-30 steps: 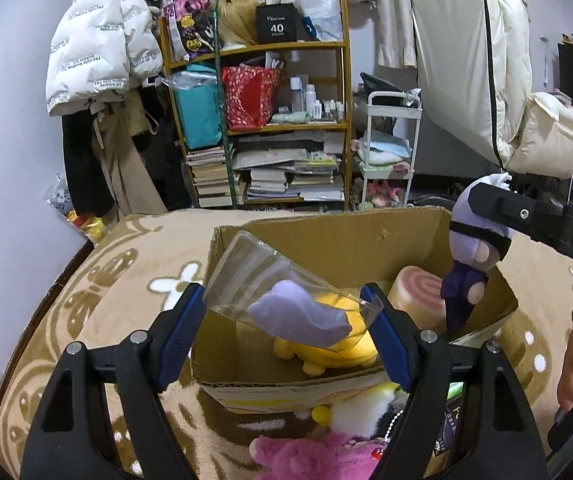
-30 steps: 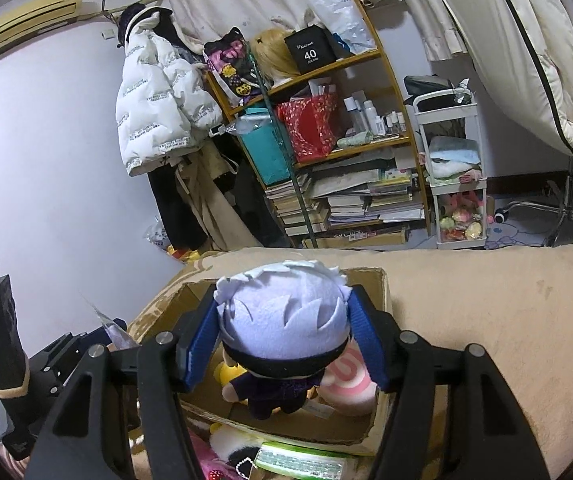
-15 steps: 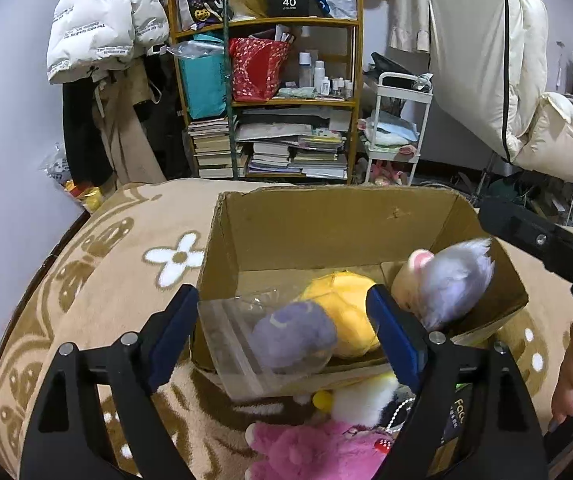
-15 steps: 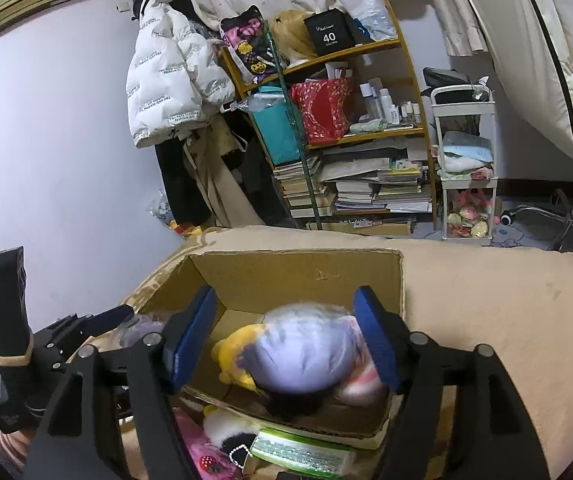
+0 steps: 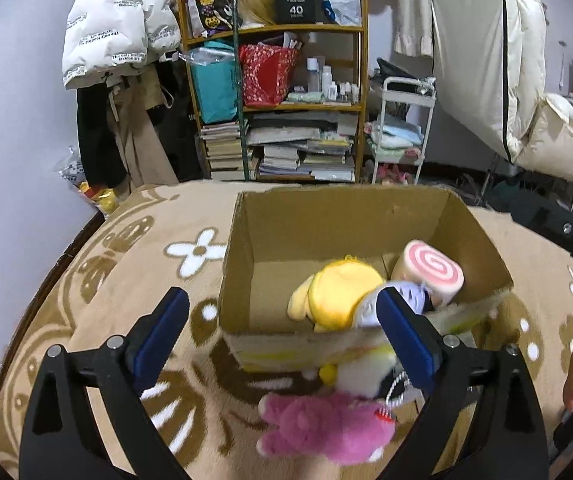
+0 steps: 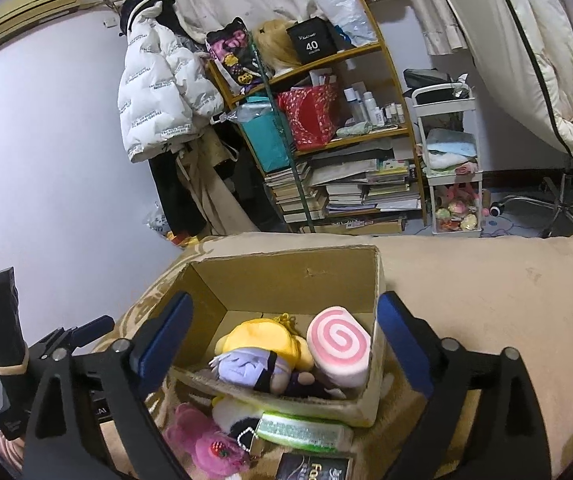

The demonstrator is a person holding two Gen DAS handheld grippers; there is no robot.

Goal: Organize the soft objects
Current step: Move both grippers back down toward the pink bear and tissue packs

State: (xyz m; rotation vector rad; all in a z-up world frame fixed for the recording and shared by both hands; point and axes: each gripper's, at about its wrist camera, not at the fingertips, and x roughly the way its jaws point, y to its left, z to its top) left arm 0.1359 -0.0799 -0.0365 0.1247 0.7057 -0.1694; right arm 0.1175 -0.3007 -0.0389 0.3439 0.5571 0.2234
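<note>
An open cardboard box [image 5: 338,220] [image 6: 286,276] stands on the tan flowered blanket. In it lie a yellow plush [image 5: 342,292] [image 6: 262,340], a pink swirl roll plush [image 5: 432,272] [image 6: 340,344] and a pale-haired doll [image 6: 250,368] [image 5: 406,300]. A pink plush [image 5: 326,428] [image 6: 202,440] and a white plush [image 5: 366,368] [image 6: 230,412] lie on the blanket in front of the box. My left gripper [image 5: 282,344] is open and empty before the box. My right gripper [image 6: 282,344] is open and empty above the box's near edge.
A green packet [image 6: 302,432] and a dark packet [image 6: 314,468] lie by the box front. A cluttered wooden shelf [image 5: 286,92], a white cart [image 5: 402,132] and hanging coats [image 5: 114,36] stand behind. The blanket's edge [image 5: 66,252] curves at the left.
The left gripper opened and let go of the clear bag with the purple plush; the bag is gone from view. The right gripper opened and dropped the pale-haired doll into the box.
</note>
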